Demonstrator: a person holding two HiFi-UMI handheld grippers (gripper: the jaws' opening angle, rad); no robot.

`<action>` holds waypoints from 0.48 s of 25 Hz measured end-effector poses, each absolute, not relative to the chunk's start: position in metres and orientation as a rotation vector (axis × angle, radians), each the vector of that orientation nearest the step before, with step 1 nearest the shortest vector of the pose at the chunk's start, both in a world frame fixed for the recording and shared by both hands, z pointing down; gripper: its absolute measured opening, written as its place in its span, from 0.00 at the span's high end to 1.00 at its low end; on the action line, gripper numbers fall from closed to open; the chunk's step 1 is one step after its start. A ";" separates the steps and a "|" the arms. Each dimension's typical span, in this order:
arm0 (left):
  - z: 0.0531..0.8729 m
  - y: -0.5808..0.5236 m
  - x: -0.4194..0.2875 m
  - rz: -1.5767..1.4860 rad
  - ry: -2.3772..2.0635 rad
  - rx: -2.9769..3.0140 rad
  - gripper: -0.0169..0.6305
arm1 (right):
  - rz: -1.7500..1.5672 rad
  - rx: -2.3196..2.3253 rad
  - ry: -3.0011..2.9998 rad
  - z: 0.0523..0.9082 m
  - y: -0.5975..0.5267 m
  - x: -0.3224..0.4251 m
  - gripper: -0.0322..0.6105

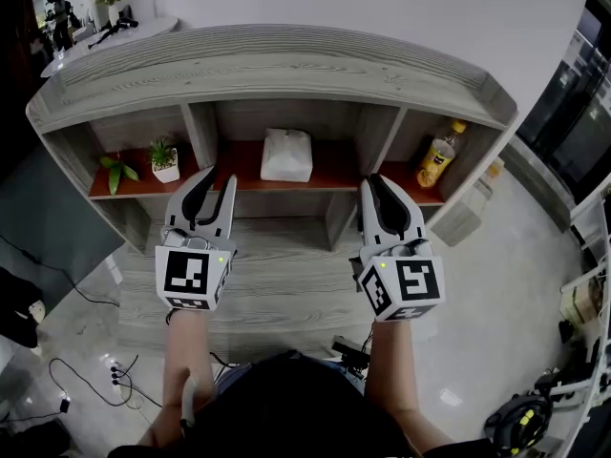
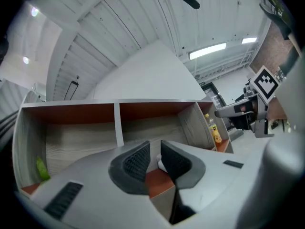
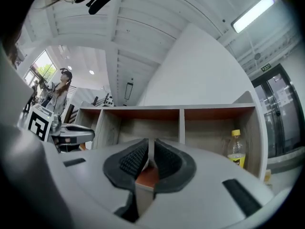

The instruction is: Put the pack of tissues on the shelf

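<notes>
The left gripper (image 1: 218,181) is hovering in front of the wooden shelf (image 1: 286,60). Its jaws are standing slightly apart and are gripping nothing. Ahead of it and to its left, a small potted plant (image 1: 164,158) is sitting in the left compartment.

Ahead of this gripper and a little to its right, the pack of tissues (image 1: 286,155) is already lying on the red-brown board of the middle compartment. It is well apart from both grippers and roughly midway between them, so the placing appears to be done.

The pack is showing as a white, slightly rumpled block. It is probably light, soft and easily squashed, with a smooth wrapper that may slip. It is unlikely to break, but a hard pinch would dent it. If it needs shifting, the best hold is probably across its two opposite side faces, near mid-height, with only a moderate squeeze.

The right gripper (image 1: 374,181) is hovering level with the left one. Its jaws are drawn almost together, leaving a bare slit with nothing in it. The pack is lying ahead of it and to its left. A bottle of orange drink (image 1: 439,156) is standing ahead and to its right, in the right compartment.
</notes>
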State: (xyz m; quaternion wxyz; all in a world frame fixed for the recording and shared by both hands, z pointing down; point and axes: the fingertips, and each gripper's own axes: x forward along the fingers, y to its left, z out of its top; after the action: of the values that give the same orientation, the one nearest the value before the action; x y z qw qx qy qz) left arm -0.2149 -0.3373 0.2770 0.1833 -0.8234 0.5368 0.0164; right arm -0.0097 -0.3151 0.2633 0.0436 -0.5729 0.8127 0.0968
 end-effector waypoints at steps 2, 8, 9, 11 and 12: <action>0.279 -0.338 -0.216 0.042 1.525 -2.322 0.91 | 0.315 -1.753 2.494 0.263 -0.314 -0.012 0.90; 0.278 -0.338 -0.218 0.054 1.524 -2.346 0.95 | 0.407 -1.759 2.525 0.261 -0.312 -0.020 0.93; 0.277 -0.338 -0.218 0.061 1.525 -2.345 0.95 | 0.423 -1.759 2.526 0.259 -0.312 -0.021 0.93; 0.275 -0.338 -0.219 0.073 1.522 -2.348 0.95 | 0.448 -1.755 2.531 0.257 -0.311 -0.023 0.93; 0.274 -0.338 -0.218 0.076 1.518 -2.350 0.95 | 0.463 -1.757 2.535 0.257 -0.311 -0.023 0.93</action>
State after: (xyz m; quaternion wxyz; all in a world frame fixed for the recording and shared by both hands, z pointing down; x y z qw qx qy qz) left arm -0.2182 -0.3378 0.2738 0.1707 -0.8273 0.5345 0.0269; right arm -0.0234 -0.3106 0.2569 0.0113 -0.5634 0.8127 0.1483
